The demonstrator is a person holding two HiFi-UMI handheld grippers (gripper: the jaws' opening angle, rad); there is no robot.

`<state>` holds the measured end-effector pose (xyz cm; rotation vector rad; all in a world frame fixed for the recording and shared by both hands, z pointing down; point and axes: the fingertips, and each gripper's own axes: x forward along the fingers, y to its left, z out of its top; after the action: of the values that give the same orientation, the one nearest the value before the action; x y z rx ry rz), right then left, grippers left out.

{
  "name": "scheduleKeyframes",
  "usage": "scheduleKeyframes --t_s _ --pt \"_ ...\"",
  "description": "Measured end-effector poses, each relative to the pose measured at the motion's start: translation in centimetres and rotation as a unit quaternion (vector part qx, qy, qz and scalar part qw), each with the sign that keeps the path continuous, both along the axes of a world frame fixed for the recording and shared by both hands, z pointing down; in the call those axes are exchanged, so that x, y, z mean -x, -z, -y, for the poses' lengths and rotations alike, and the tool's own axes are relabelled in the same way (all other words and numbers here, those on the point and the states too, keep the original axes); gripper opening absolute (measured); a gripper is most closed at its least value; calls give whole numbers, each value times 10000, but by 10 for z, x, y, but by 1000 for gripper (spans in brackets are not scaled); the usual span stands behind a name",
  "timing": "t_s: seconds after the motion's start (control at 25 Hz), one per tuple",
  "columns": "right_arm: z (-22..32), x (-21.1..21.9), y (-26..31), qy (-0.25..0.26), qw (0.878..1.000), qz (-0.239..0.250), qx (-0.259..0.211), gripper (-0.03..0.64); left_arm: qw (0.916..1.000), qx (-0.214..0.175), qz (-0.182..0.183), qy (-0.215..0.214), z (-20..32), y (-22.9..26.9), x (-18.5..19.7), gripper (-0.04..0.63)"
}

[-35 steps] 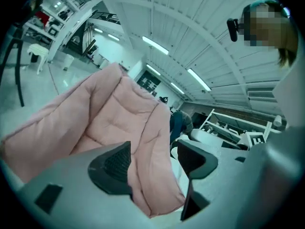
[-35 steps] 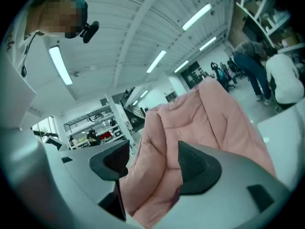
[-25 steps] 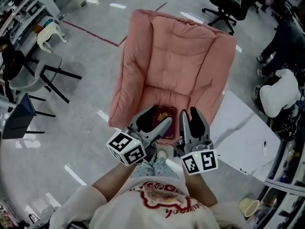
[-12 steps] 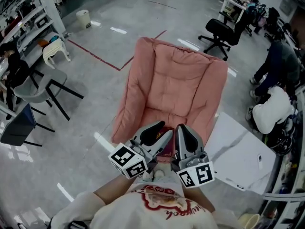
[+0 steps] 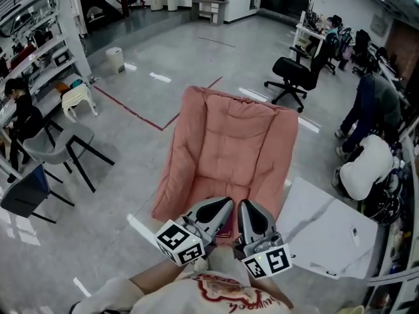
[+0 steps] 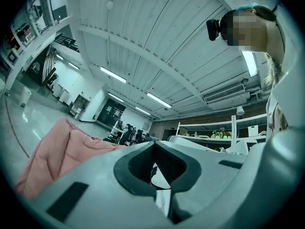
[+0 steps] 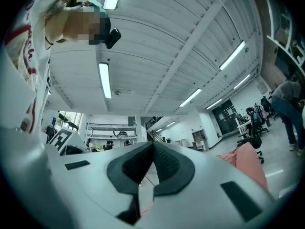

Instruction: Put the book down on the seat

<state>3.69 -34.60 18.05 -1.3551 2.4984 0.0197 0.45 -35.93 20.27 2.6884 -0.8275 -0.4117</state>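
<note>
Book (image 5: 226,226), a dark red sliver just past the left claw (image 5: 221,207) and right claw (image 5: 246,208), both clenched empty, lies flat on the pink armchair's seat (image 5: 219,185). It looks thin, stiff and light, best pinched at an edge.

Book (image 5: 226,227) lies on the seat (image 5: 229,149), nr its front edge. Left gripper (image 5: 224,203) & right gripper (image 5: 243,206) are side by side before it. Office chair (image 5: 294,77) stands behind, to the right; board (image 5: 327,224) on floor, right of seat.

Left gripper (image 5: 223,205) and right gripper (image 5: 243,205) hide most of the book (image 5: 226,229).
</note>
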Motion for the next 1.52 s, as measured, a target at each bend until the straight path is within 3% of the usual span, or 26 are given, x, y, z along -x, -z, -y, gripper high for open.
scheduleKeyframes --t_s 0.2,0.76,1.28,1.52 --pt "-53 -13 2 159 9998 -31 -82 2 10000 -32 -32 82 -49 1 -18 5" --pt "-264 -76 -27 541 9982 -145 217 2 9967 331 -289 687 -260 -31 -73 5" --pt "-358 -56 -17 1038 9946 -36 32 2 9927 87 -218 1183 -354 -13 -51 5" --pt "-383 -42 -23 1134 9935 -32 134 2 9905 195 -229 1338 -389 -19 -32 5"
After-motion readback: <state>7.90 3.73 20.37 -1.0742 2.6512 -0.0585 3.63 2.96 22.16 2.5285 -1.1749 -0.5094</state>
